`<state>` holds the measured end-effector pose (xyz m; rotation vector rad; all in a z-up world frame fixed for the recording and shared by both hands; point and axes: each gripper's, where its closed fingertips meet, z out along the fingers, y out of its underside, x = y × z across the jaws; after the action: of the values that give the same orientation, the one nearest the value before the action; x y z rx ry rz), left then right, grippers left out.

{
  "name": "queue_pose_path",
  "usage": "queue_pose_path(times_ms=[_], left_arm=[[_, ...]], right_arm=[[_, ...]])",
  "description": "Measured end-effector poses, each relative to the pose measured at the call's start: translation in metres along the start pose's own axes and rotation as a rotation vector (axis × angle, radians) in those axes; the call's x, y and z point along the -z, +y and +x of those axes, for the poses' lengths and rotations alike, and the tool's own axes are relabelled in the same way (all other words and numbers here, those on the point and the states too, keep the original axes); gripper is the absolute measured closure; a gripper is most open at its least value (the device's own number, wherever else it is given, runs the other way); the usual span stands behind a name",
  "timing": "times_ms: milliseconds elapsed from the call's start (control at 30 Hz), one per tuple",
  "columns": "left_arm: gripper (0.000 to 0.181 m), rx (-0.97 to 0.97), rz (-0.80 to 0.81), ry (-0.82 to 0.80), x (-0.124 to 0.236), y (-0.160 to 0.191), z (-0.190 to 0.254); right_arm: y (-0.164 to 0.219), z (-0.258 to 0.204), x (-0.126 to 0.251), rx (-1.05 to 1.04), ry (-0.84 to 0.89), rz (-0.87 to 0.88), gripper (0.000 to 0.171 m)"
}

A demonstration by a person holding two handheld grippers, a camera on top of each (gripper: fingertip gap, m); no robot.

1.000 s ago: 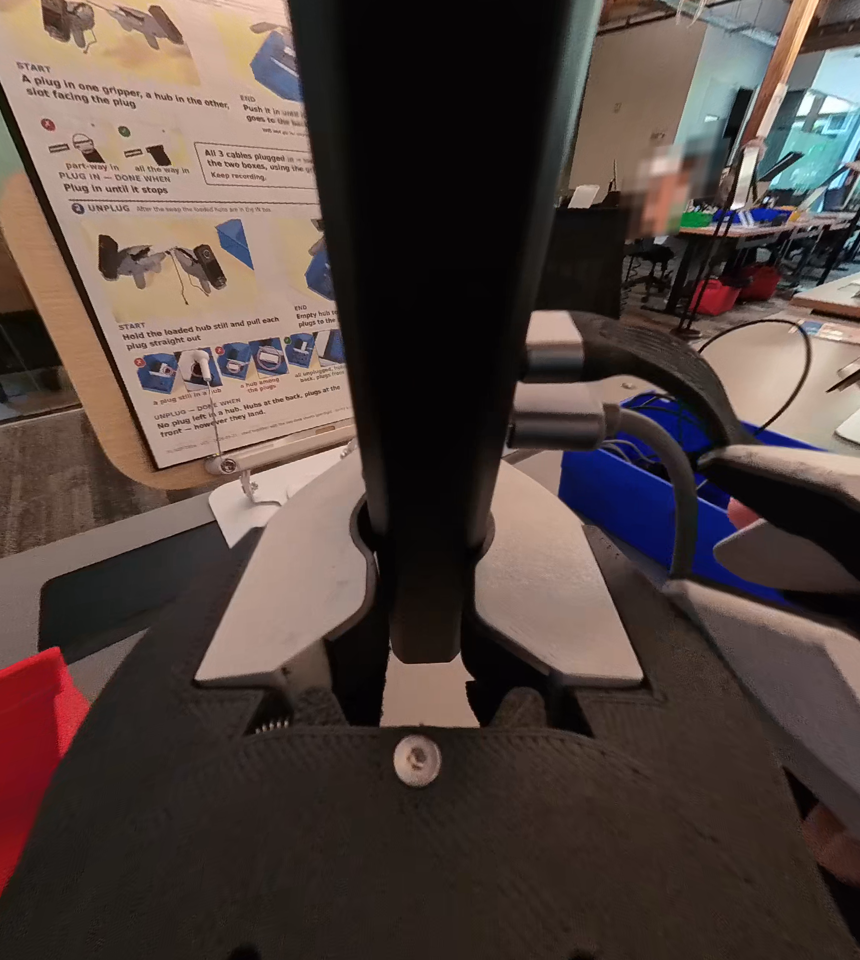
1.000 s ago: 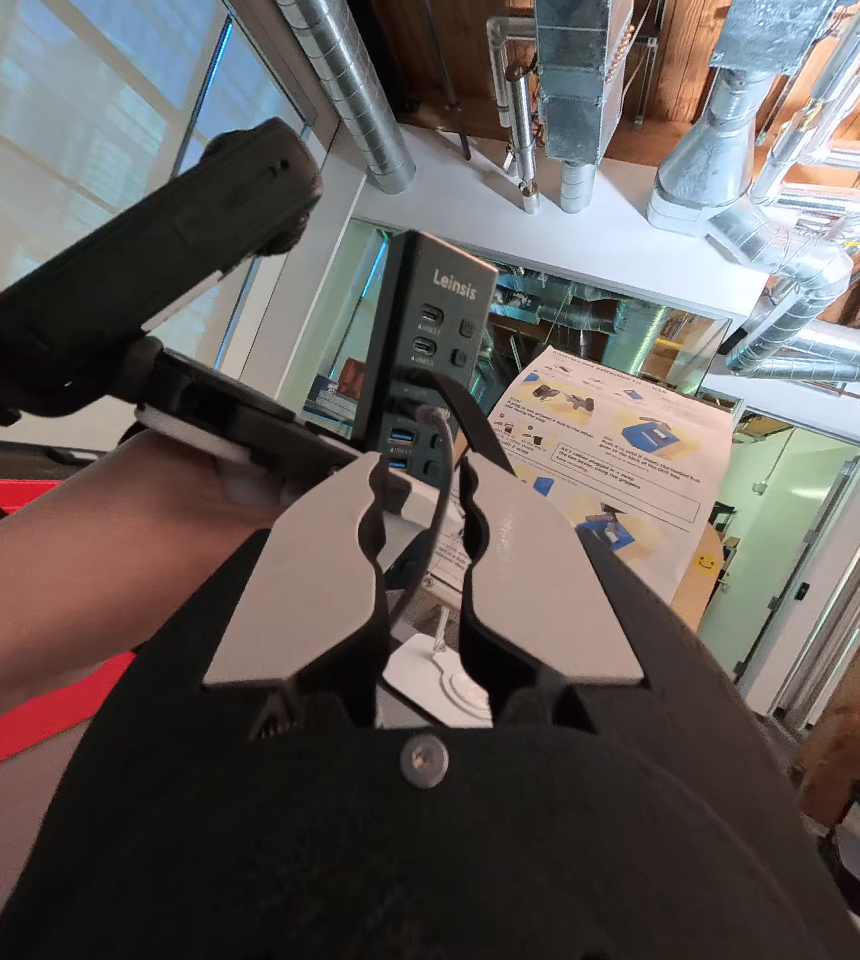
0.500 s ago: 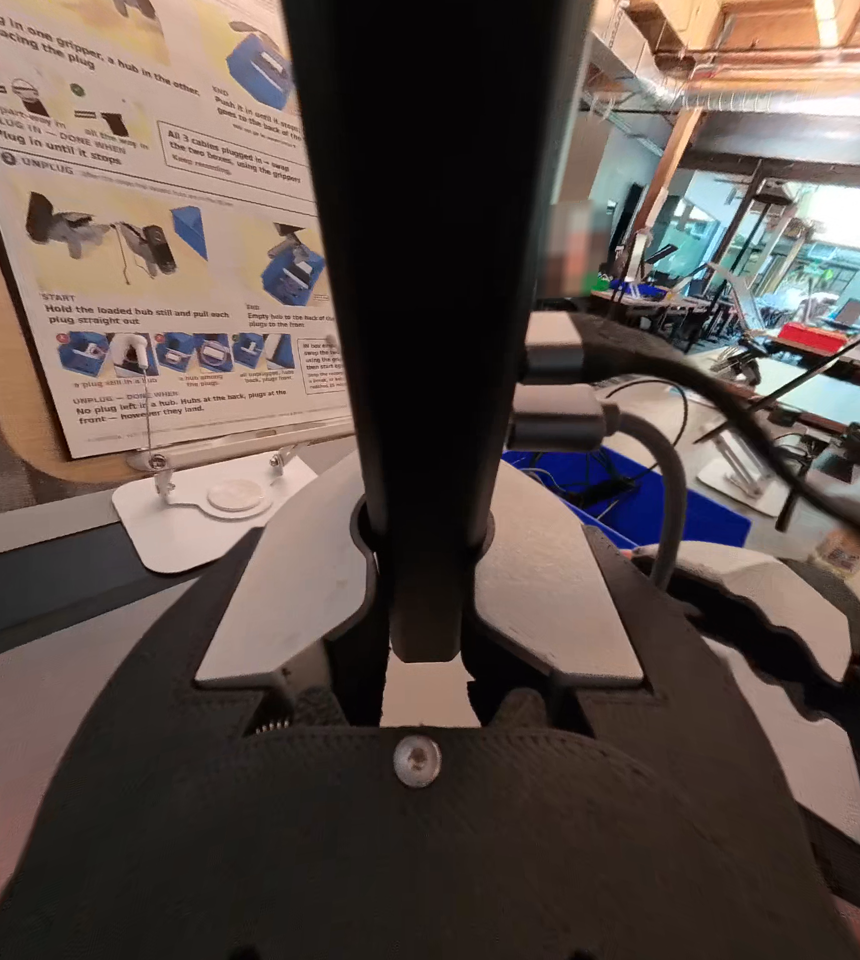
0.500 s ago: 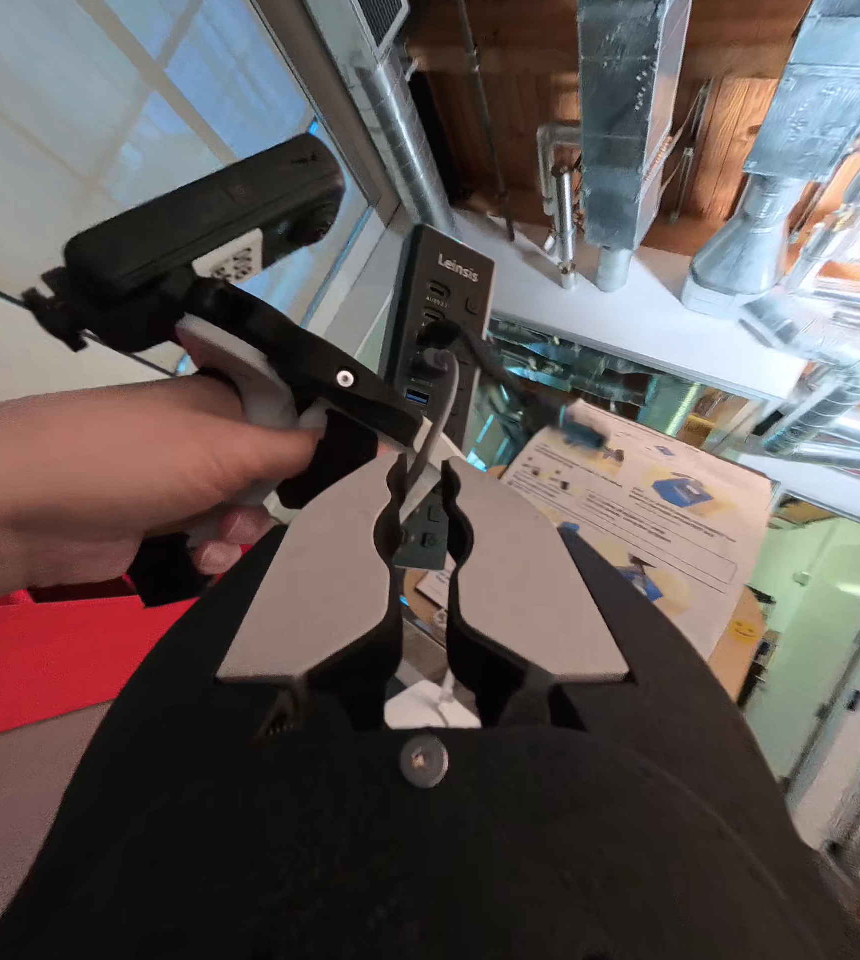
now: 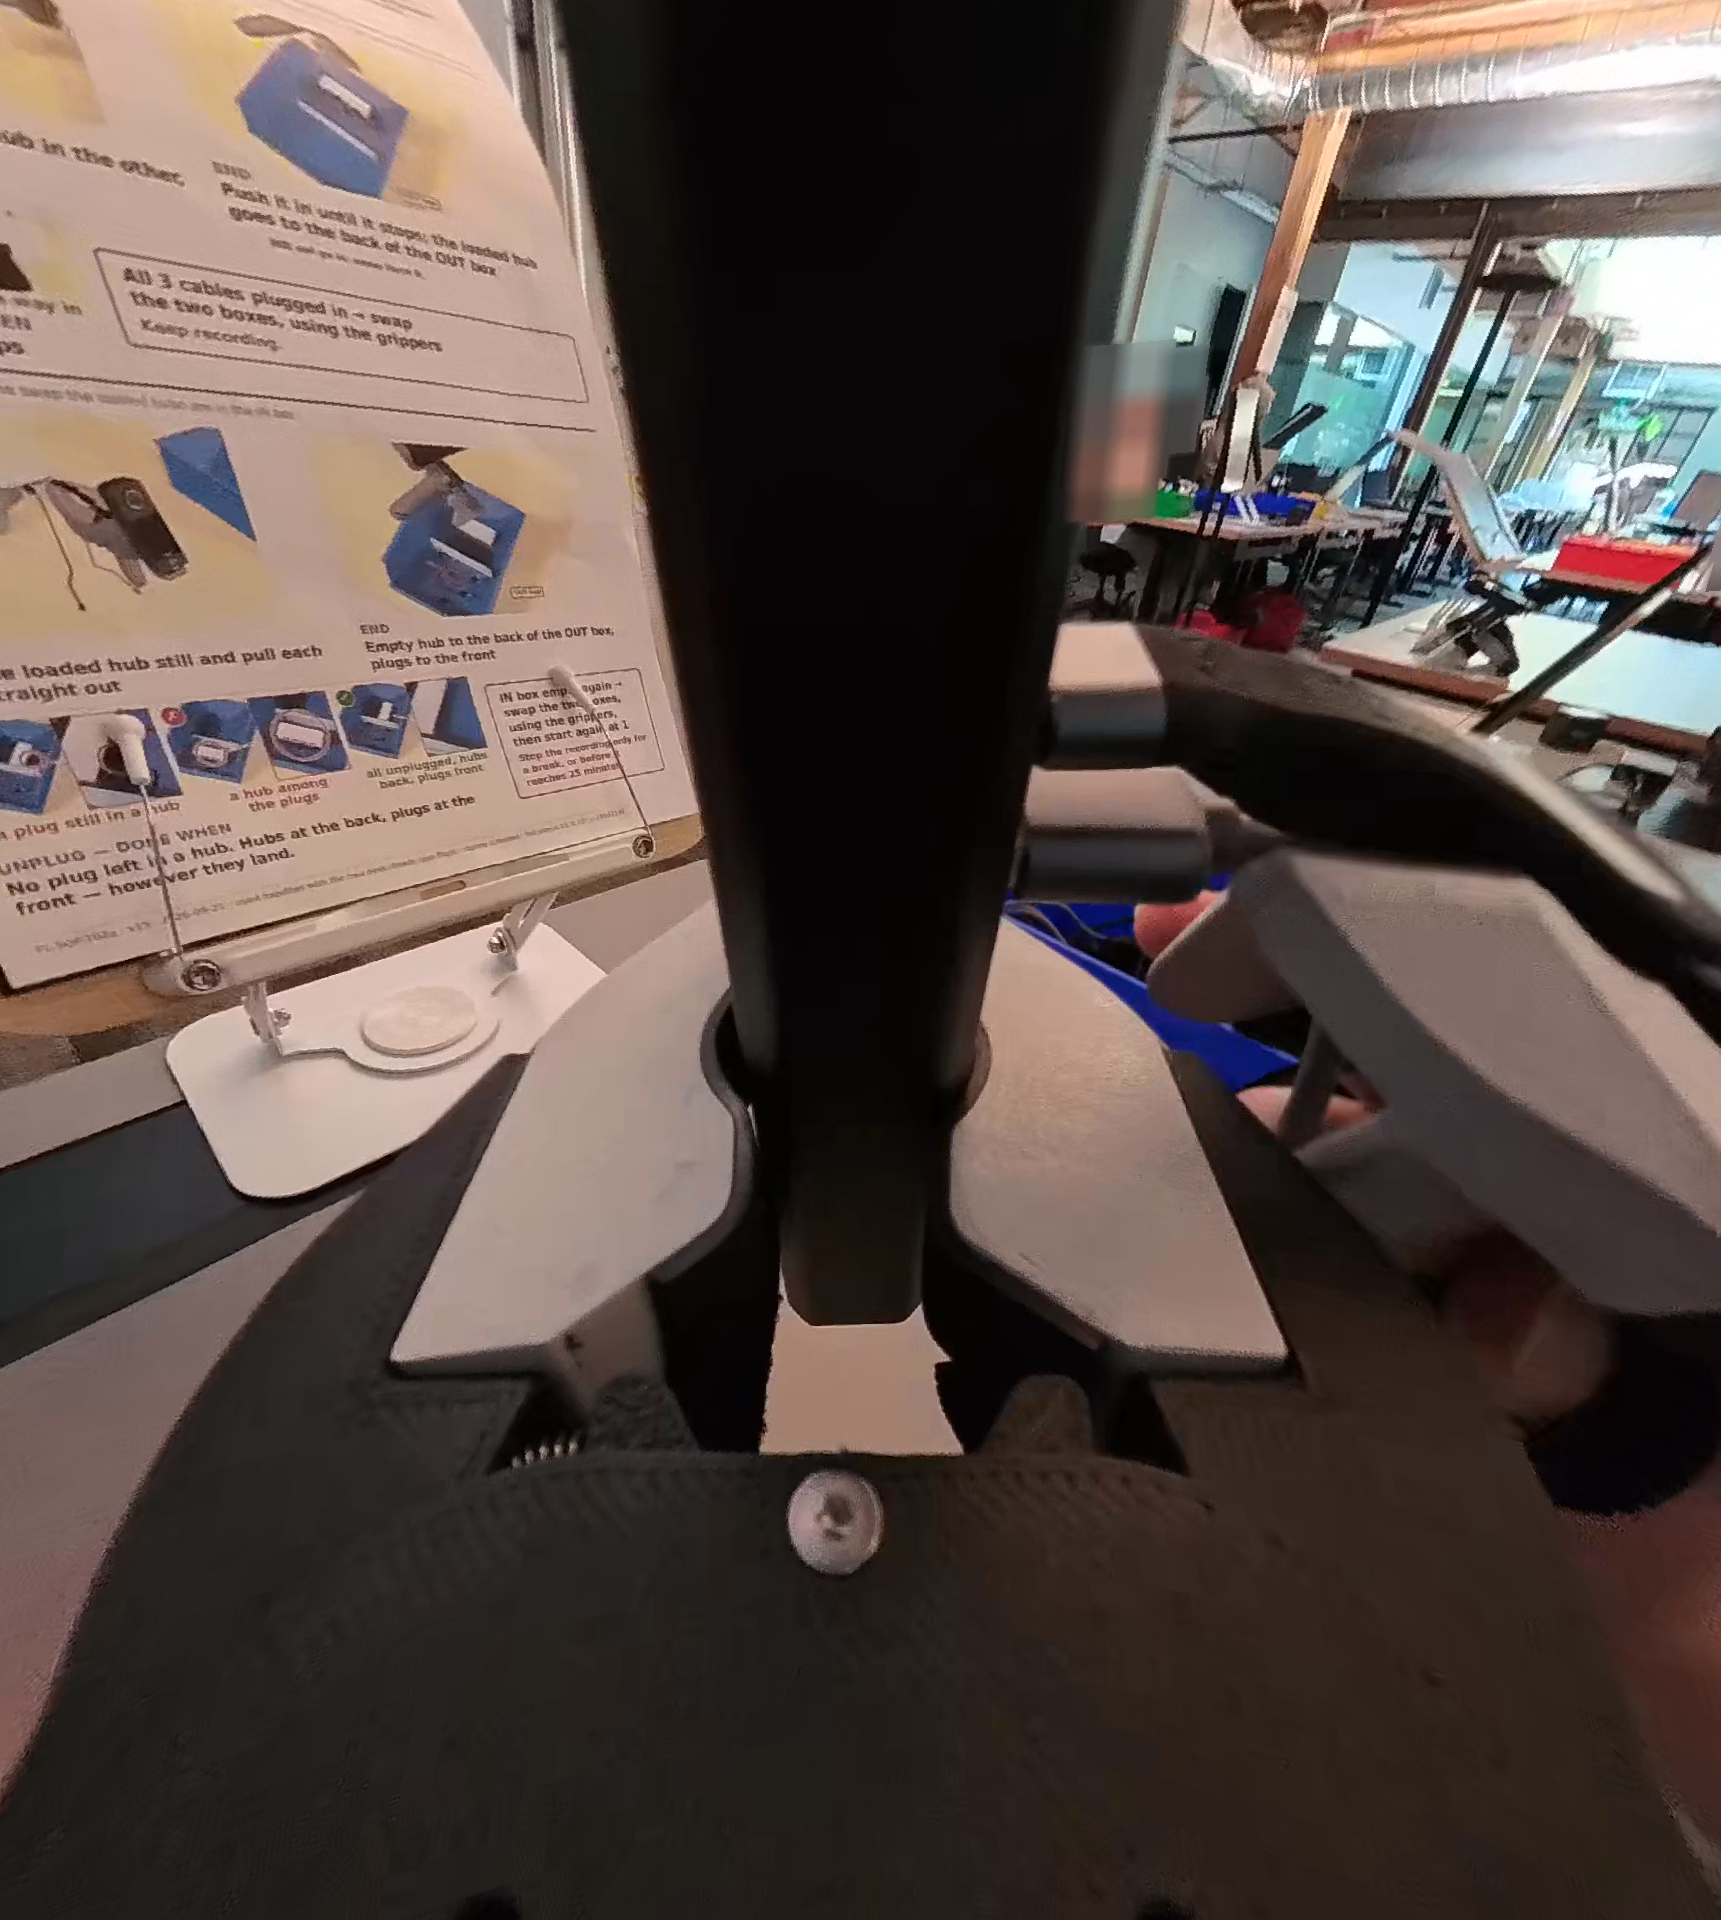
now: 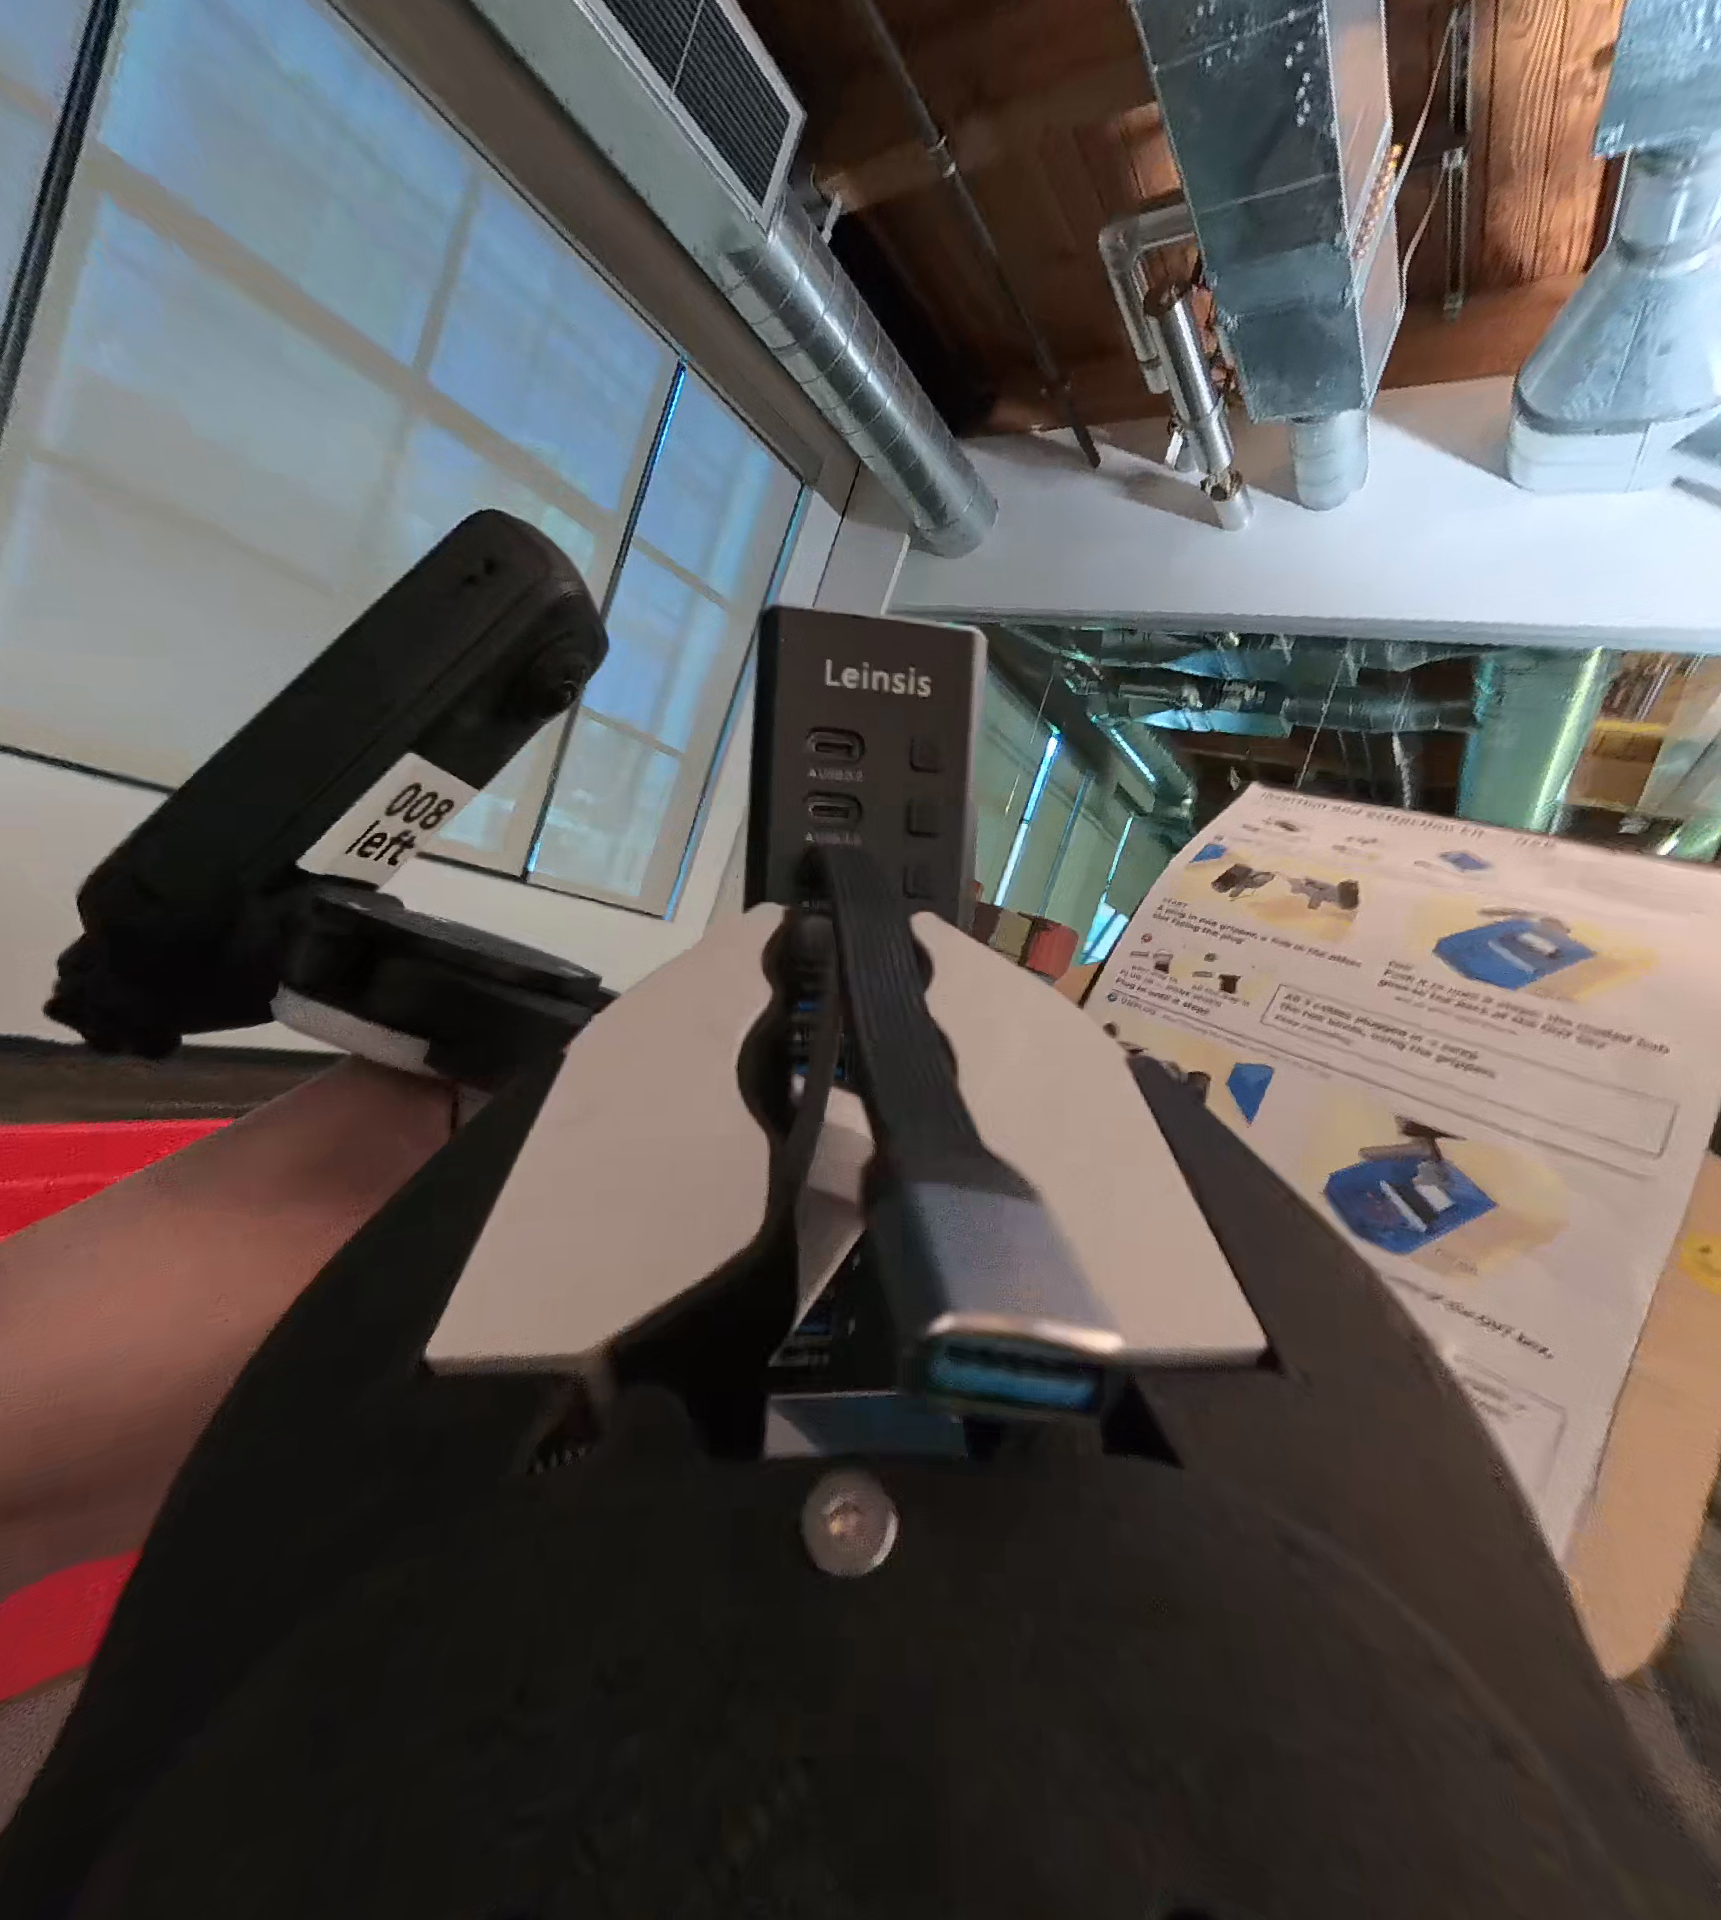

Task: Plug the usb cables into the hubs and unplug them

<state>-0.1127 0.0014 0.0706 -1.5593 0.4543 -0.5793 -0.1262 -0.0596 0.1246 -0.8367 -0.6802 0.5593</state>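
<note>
My left gripper is shut on a black USB hub and holds it upright. The hub's port face shows in the right wrist view. Two plugs sit in its right side: an upper plug on a flat black cable and a lower grey plug on a thin grey cable. My right gripper is open, its tips at the hub on either side of both cables. One of its fingers touches the grey plug's rear. The flat cable's free socket end lies between my right fingers.
An instruction sheet on a white stand is behind the hub, and also shows in the right wrist view. A blue bin is at the right and a red bin at the left. A person's forearm holds the left gripper.
My right gripper has moved in close to the hub and its jaws have widened around the cables. The flat cable's free end now lies between its fingers. The left gripper still holds the hub.
</note>
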Motion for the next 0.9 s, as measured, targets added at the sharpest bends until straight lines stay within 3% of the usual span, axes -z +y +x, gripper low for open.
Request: queue_pose_path(times_ms=[100, 300, 533, 900], left_arm=[[0.151, -0.007, -0.011, 0.011, -0.003, 0.003, 0.006], [0.151, -0.042, -0.030, -0.016, -0.005, 0.007, 0.005], [0.152, -0.081, -0.040, -0.029, -0.006, 0.008, 0.006], [0.151, -0.340, 0.007, -0.033, -0.002, -0.003, 0.016]], right_arm=[[-0.001, 0.004, 0.002, 0.053, 0.010, -0.036, 0.160], [0.007, 0.001, 0.004, -0.023, -0.079, -0.154, 0.150], [0.013, 0.002, 0.005, -0.016, -0.098, -0.231, 0.155], [0.007, -0.001, 0.018, -0.070, -0.174, -0.216, 0.153]])
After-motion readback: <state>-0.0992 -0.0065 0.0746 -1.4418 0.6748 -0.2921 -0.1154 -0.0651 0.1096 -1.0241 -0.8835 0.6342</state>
